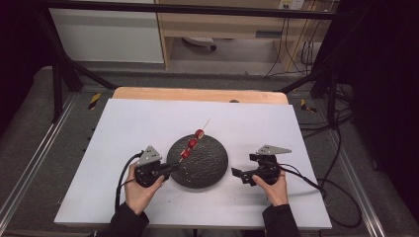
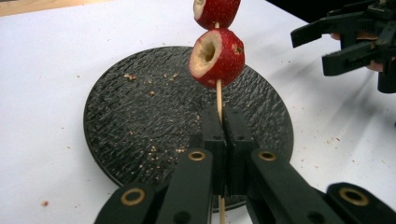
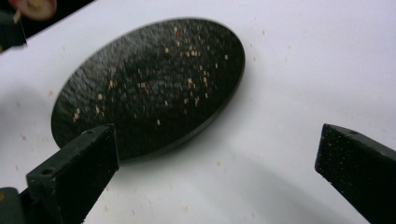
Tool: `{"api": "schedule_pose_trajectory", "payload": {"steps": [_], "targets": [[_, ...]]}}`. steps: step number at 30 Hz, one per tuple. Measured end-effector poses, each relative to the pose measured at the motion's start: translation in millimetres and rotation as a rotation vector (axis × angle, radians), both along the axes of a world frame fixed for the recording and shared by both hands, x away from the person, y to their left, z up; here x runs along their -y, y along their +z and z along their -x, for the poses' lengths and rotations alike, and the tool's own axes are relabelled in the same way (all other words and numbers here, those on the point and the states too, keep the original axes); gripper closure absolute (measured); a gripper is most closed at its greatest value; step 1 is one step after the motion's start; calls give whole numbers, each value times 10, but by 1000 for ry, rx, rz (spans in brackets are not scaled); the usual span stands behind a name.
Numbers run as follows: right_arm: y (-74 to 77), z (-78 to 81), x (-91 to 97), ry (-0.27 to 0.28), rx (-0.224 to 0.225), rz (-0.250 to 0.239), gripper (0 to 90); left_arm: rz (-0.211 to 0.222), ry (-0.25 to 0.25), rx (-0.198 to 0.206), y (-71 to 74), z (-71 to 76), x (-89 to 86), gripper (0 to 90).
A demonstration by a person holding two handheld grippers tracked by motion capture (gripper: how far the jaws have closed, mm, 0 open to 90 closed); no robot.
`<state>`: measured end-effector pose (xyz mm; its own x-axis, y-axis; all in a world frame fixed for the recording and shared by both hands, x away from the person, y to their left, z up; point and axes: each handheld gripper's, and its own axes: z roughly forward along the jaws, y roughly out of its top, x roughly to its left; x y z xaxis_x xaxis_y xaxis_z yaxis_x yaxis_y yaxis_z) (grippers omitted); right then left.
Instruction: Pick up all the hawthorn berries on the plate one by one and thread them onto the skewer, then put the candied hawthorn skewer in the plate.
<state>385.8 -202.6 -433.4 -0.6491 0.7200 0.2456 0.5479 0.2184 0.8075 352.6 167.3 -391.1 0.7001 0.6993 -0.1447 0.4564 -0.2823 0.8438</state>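
**Item: skewer of red fruit, held over a dark plate**

- Skewer (image 1: 193, 142): thin wooden stick carrying three red fruit pieces in the high view. Long axis runs from the left gripper (image 1: 170, 169) up and away toward the far right, pointed tip free beyond the last fruit. Held in the air above the plate, not resting on it.
- Nearest fruit (image 2: 217, 57): cored, hollow facing the camera, sitting just beyond the jaws on the stick; a second piece (image 2: 216, 11) directly past it.
- Left gripper: jaws together, clamped on the bare butt end of the skewer. Hand wrapped round the body at the plate's left edge, forearm entering from below.
- Right gripper (image 1: 240, 174): jaws apart, holding nothing. It sits just right of the plate, jaws pointing left toward it, low near the table.
- Plate (image 3: 116, 56): round, black, textured, scattered with pale crumbs; otherwise bare.
- Table (image 1: 128, 123): white top, lightly crumbed near the plate.
- Key relation: the fruit lies up and to the left of the right gripper's open jaws, across the plate; the skewer's axis crosses that gripper's line of approach. Judged: the free right hand is the one placed to reach the fruit.
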Motion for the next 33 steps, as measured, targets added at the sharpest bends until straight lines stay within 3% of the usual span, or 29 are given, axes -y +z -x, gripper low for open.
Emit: {"api": "schedule_pose_trajectory", "payload": {"steps": [11, 20, 33], "targets": [[-140, 148, 226, 8, -23, 103, 5, -76, -22, -20, 123, -113, 34, 883], [-192, 217, 325, 2, -35, 119, 5, -138, -43, -68, 158, -259, 136, 883], [-224, 251, 385, 1, -36, 124, 6, -215, -47, -129, 59, -403, 294, 883]]}}
